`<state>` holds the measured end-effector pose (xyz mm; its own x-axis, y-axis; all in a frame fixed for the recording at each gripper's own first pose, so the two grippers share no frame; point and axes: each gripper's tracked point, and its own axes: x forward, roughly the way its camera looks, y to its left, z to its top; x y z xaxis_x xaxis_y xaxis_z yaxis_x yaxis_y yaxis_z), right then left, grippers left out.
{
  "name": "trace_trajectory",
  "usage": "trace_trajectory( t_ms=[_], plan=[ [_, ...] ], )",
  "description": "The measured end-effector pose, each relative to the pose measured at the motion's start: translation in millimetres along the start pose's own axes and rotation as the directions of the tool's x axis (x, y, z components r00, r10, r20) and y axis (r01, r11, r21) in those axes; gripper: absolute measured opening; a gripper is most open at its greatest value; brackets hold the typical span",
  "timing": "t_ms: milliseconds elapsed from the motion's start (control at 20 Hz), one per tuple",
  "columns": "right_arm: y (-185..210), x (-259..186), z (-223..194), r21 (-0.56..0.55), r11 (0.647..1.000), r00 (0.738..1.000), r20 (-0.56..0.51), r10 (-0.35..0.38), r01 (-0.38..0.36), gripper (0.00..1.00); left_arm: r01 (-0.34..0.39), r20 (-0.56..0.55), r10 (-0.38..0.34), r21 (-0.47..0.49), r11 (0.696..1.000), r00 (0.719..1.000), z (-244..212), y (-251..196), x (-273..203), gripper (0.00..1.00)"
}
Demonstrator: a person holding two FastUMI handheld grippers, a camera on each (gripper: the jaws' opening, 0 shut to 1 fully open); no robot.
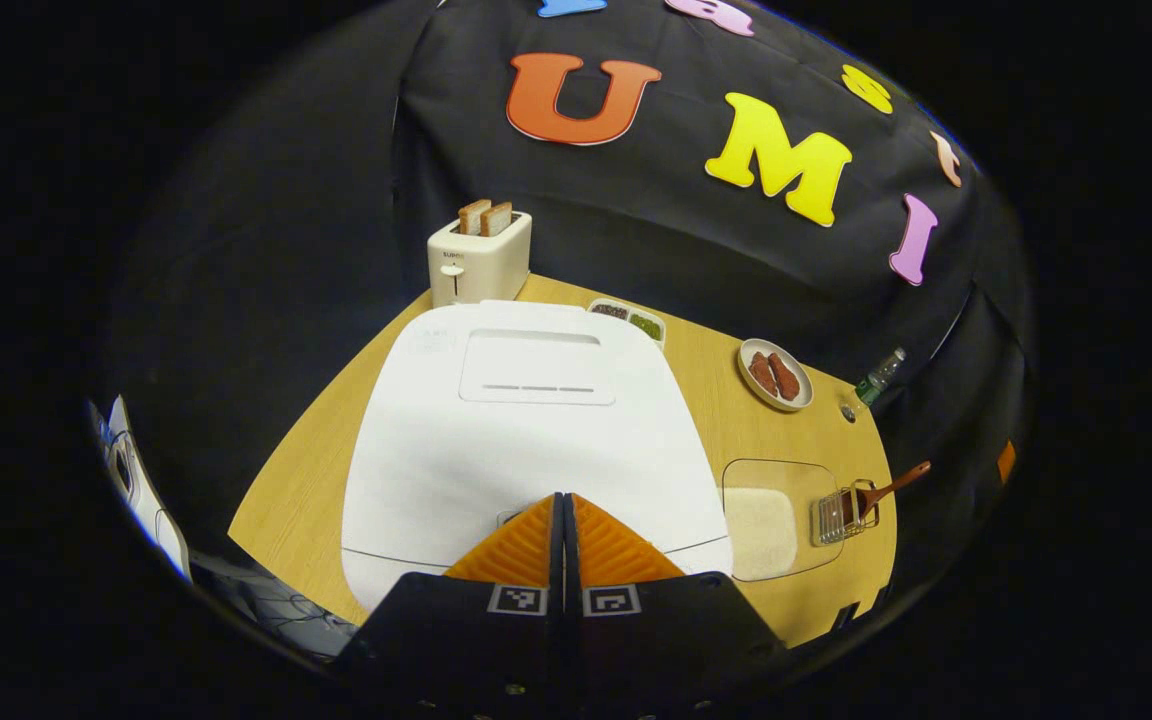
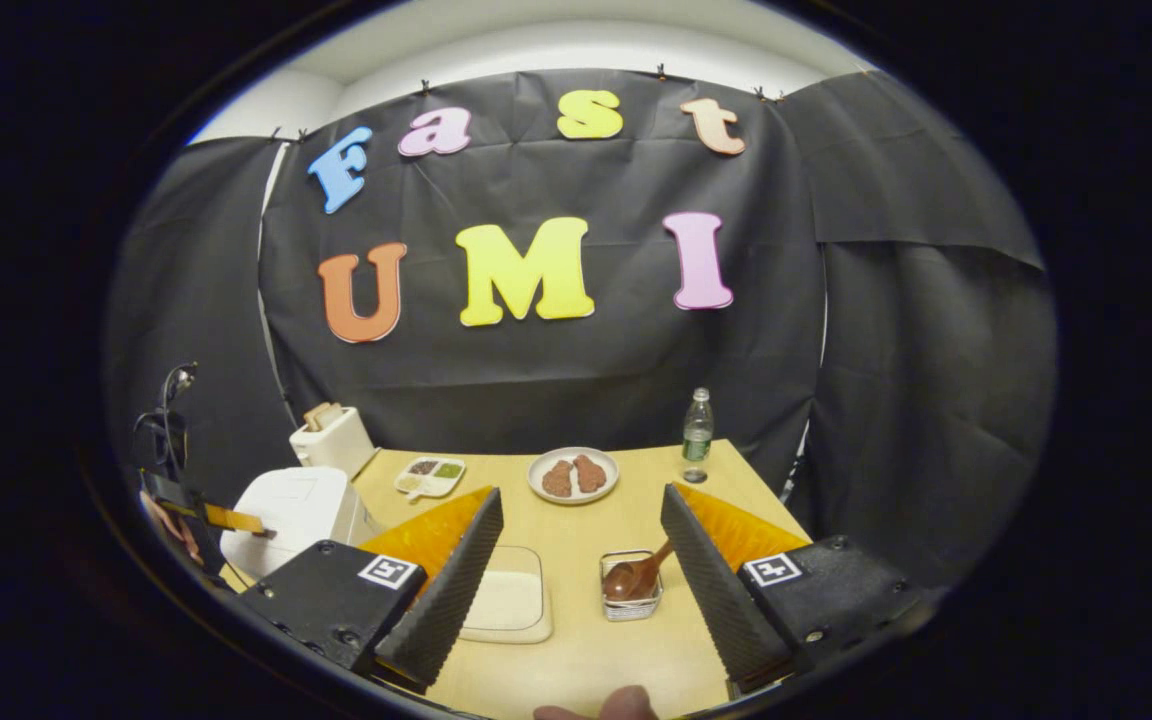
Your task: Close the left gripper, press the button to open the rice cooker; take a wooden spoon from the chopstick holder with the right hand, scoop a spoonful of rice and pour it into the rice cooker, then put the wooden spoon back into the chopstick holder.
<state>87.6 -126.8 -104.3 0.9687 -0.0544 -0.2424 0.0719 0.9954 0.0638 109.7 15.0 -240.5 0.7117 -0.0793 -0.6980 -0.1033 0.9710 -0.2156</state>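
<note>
Right gripper view: wooden spoon (image 2: pixel 639 576) inside chopstick holder (image 2: pixel 630 601).

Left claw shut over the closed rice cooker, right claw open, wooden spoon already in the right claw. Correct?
Not quite. The wooden spoon sits in the chopstick holder, between the open right claw's fingers but untouched, as the right gripper view shows. The rest holds: the left claw is shut over the closed rice cooker.

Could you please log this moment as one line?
left gripper shut over closed rice cooker | right gripper open | wooden spoon in holder
</note>
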Motion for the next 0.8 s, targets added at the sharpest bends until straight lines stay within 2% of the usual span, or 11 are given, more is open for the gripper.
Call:
trace_trajectory(
  t_ms=[50, 250, 400, 550, 600, 650, 700, 800],
  plan=[
    [-4, 1, 1, 0.003, 1.000, 1.000, -0.001, -0.006, 0.006, 1.00, 0.004, 0.016, -0.003, -0.006, 1.000, 1.000, 7, -1, 1, 0.00],
    [-2, 8, -6, 0.033, 0.999, 1.000, -0.021, -0.006, 0.007, 1.00, -0.010, -0.082, 0.006, -0.047, 0.999, 0.997, -8, 3, 6, 0.00],
    [4, 7, -8, 0.029, 1.000, 1.000, -0.028, 0.008, -0.007, 1.00, 0.000, -0.039, 0.000, -0.020, 1.000, 0.999, -1, 1, 0, 0.00],
    [-1, 4, 3, -0.001, 1.000, 1.000, 0.001, -0.002, 0.002, 1.00, 0.017, 0.090, -0.017, -0.005, 1.000, 0.996, 30, -10, -18, 0.01],
    [-5, 3, 5, -0.005, 1.000, 1.000, 0.008, -0.007, 0.007, 1.00, 0.015, 0.140, -0.016, 0.006, 1.000, 0.990, 45, -11, -26, 0.12],
    [-7, 3, 6, -0.005, 1.000, 1.000, 0.010, -0.012, 0.012, 1.00, 0.015, 0.198, -0.018, 0.019, 1.000, 0.980, 63, -14, -36, 0.13],
    [-10, 3, 6, -0.003, 1.000, 1.000, 0.010, -0.017, 0.017, 1.00, 0.011, 0.255, -0.020, 0.034, 0.999, 0.967, 82, -17, -44, 0.18],
    [-15, 1, 8, 0.002, 1.000, 1.000, 0.012, -0.028, 0.028, 1.00, 0.001, 0.340, -0.024, 0.070, 0.998, 0.940, 114, -24, -59, 0.39]
  ],
)
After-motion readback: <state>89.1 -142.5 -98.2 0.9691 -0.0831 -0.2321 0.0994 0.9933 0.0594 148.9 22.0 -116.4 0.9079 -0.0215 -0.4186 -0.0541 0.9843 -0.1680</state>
